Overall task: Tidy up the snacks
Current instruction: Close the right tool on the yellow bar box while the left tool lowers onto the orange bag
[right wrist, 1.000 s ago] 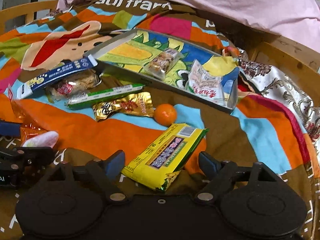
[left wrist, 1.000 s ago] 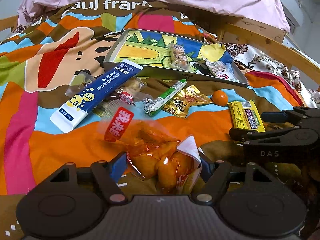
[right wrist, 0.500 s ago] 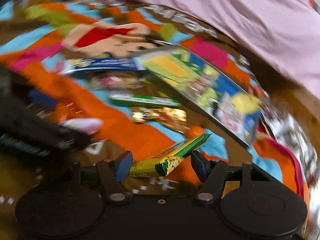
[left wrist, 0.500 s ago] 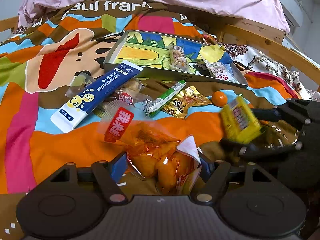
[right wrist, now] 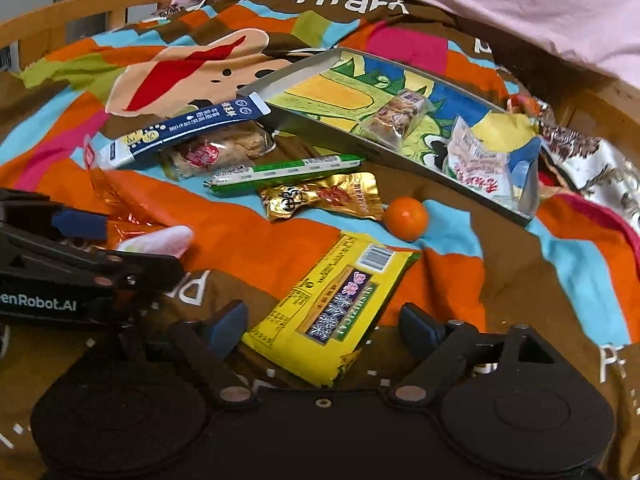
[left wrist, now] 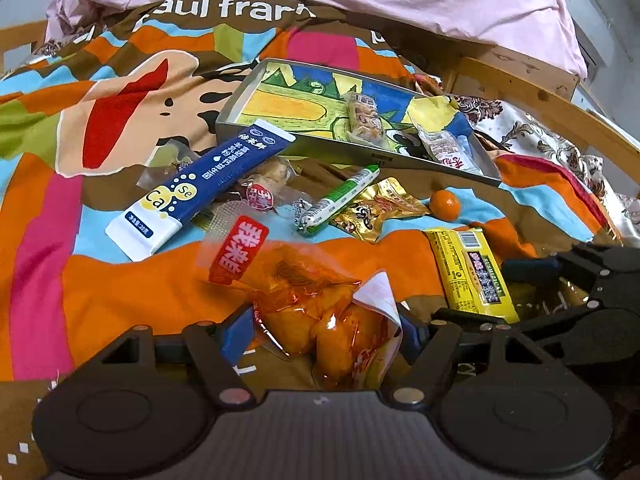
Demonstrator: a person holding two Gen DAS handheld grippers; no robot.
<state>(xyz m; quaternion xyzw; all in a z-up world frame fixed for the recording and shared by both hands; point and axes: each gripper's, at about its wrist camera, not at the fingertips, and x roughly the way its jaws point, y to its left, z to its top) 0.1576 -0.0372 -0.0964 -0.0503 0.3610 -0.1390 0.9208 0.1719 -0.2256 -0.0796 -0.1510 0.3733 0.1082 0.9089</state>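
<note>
A: Starting at our right gripper (right wrist: 322,326): the jaws stand wide apart, and the yellow packet (right wrist: 336,312) lies flat on the bedspread (right wrist: 580,264) between them, gripped by neither side.

B: And our left gripper (left wrist: 324,330)? The orange bag (left wrist: 320,312) sits between its blue pads (left wrist: 236,334). We can't tell whether they actually pinch it or only bracket it.

A: Agreed. What matters for the yellow packet is its long axis. It runs from our right jaws forward and a little to the right, pointing toward the small orange (right wrist: 406,218) and the tray (right wrist: 312,130) beyond.

B: So the right jaws would close across its narrow width, which looks the easier grasp. The right hand is clearly nearer to it; from the left wrist view the packet lies off to the right.

A: The tray already holds two wrapped snacks. The blue sachet (left wrist: 200,188), green stick (left wrist: 340,200) and gold packet (left wrist: 374,208) lie on the bed between us and the tray.
</note>
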